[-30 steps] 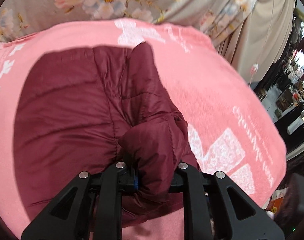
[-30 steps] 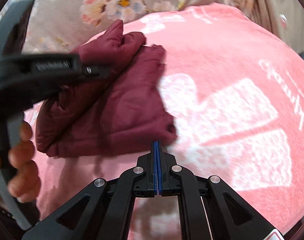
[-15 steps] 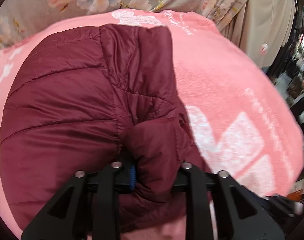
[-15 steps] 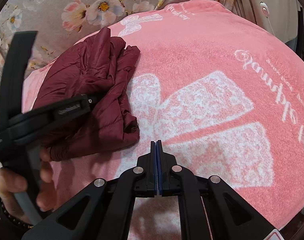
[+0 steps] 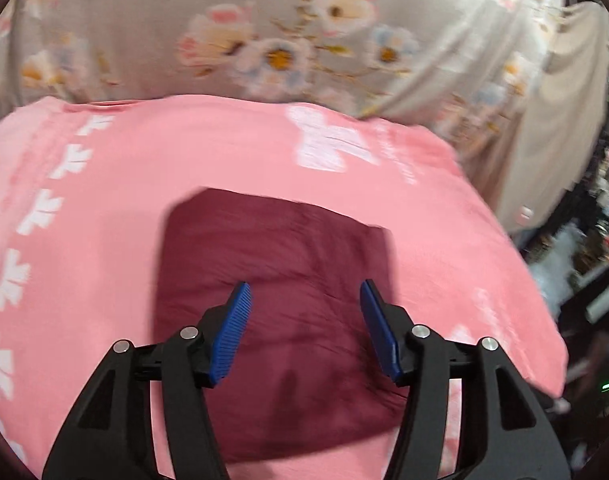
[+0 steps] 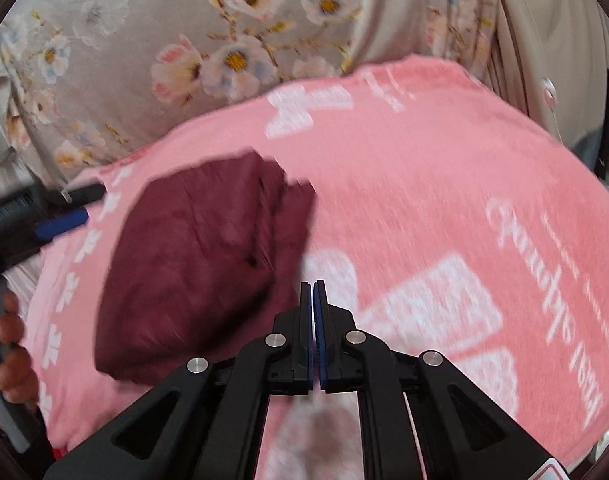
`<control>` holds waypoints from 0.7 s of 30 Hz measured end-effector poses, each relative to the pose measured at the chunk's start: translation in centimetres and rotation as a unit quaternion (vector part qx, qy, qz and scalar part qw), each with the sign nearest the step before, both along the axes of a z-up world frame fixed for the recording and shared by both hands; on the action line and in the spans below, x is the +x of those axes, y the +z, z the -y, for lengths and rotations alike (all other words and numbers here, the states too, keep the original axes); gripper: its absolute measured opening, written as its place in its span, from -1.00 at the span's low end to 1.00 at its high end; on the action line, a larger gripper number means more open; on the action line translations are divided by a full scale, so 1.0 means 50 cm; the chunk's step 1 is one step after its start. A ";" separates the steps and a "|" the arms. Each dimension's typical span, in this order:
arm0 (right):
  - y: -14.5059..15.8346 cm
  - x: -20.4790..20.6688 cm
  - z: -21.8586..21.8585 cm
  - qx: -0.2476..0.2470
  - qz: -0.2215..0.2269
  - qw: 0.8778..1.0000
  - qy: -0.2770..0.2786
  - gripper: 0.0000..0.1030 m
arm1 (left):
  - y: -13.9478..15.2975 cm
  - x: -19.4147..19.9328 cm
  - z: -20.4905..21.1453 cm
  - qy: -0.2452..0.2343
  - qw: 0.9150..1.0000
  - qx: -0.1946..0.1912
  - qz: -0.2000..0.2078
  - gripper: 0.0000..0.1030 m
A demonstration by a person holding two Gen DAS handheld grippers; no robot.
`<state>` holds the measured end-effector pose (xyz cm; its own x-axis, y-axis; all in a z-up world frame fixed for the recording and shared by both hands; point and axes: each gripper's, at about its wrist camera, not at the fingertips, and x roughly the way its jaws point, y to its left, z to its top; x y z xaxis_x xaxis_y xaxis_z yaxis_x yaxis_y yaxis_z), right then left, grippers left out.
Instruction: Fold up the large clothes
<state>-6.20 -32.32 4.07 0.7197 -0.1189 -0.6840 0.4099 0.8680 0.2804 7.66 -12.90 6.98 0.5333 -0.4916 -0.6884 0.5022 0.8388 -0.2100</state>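
- The jacket (image 5: 280,308), maroon and folded into a compact block, lies flat on the pink blanket (image 5: 444,216), toward its left part as the right wrist view shows it (image 6: 196,264).
- The left gripper (image 5: 304,300) hangs above the jacket with its jaws opening; the blue pads (image 5: 230,332) stand well apart and nothing is pinched between them.
- The right gripper (image 6: 313,300) has its fingers pressed together, empty, over the blanket just beside the jacket's near edge.
- A floral cloth (image 6: 208,40) hangs behind the blanket.
- A hand (image 6: 8,352) grips the left tool's handle at the left edge of the right wrist view.
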 end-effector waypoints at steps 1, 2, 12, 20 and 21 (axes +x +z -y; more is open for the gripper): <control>0.015 0.015 0.002 0.002 0.008 1.000 0.004 -0.86 | -0.001 0.021 -0.012 0.013 1.000 0.003 -0.004 0.06; 0.037 0.041 0.001 0.004 0.020 1.000 0.010 -0.85 | -0.003 0.040 -0.023 0.025 1.000 0.009 -0.007 0.06; 0.116 0.231 0.015 0.041 0.043 0.998 0.003 -0.05 | -0.019 0.160 -0.082 0.091 0.994 0.057 -0.006 0.06; 0.017 0.295 0.059 0.116 -0.019 0.993 -0.026 -0.05 | -0.038 0.246 -0.101 0.110 0.992 0.044 -0.048 0.06; 0.002 0.303 0.062 0.120 -0.030 0.992 -0.029 -0.05 | -0.042 0.252 -0.099 0.110 0.992 0.043 -0.053 0.06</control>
